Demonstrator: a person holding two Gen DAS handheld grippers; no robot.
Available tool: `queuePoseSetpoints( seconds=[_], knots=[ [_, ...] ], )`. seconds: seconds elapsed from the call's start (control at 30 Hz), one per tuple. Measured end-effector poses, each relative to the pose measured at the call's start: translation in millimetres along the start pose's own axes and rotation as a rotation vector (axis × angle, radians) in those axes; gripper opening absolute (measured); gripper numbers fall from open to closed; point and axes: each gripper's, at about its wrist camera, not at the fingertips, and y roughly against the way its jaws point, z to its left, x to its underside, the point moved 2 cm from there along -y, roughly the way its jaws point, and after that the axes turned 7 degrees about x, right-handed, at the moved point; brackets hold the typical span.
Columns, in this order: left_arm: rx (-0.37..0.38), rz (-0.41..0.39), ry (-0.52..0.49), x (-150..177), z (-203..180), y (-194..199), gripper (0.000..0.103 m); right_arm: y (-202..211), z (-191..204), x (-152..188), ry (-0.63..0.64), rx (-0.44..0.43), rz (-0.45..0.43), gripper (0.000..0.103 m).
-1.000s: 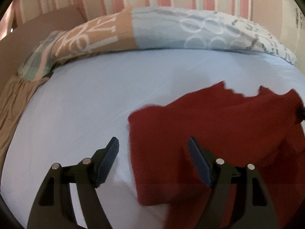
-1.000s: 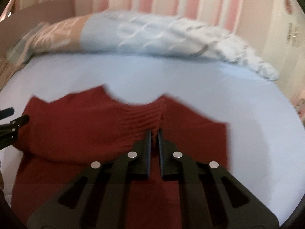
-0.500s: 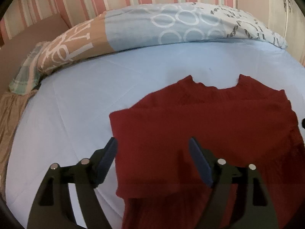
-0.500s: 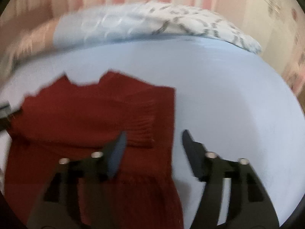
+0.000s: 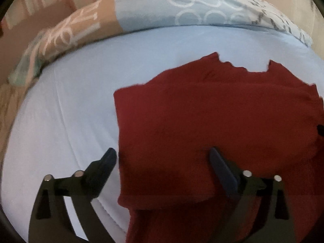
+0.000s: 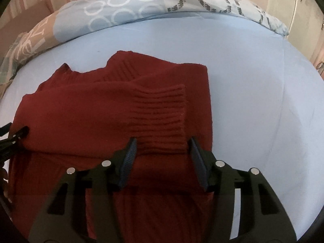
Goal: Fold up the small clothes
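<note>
Striped wall (image 6: 30,4) and patterned duvet (image 6: 125,10) are bordering a pale blue bed (image 6: 253,81). Left view is blurring; sweater (image 6: 101,111) hem is running out of frame at the bottom. Sweater is lying flat on the bed, sleeves folded across. Right gripper (image 6: 162,147) is spreading wide, straddling the ribbed cuff (image 6: 162,111). Left gripper (image 5: 162,158) is gaping wide over the sweater's left edge, holding nothing.
</note>
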Motion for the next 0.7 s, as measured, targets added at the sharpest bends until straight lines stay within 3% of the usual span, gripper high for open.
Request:
queuePoseSetpoints(
  seconds=[0.1,0.23,0.5,0.7],
  knots=[
    [0.032,0.027,0.048,-0.5,7.7,5.9,0.094,15.9,-5.2,2.3,-0.001,-0.045,-0.046,0.057],
    [0.001,-0.006,0.013,7.7,3.0,29.9,0.094,49.7,-14.1,16.5,-0.024,-0.059,-0.125,0.071],
    [-0.035,-0.033,-0.069,51.8,-13.4,81.1,0.097,90.0,-15.8,65.3,-0.014,-0.02,-0.129,0.073],
    [-0.008,-0.032,-0.042,98.7,-11.9,124.2,0.097,126.2,-12.3,104.0,-0.01,-0.017,-0.141,0.073]
  ],
)
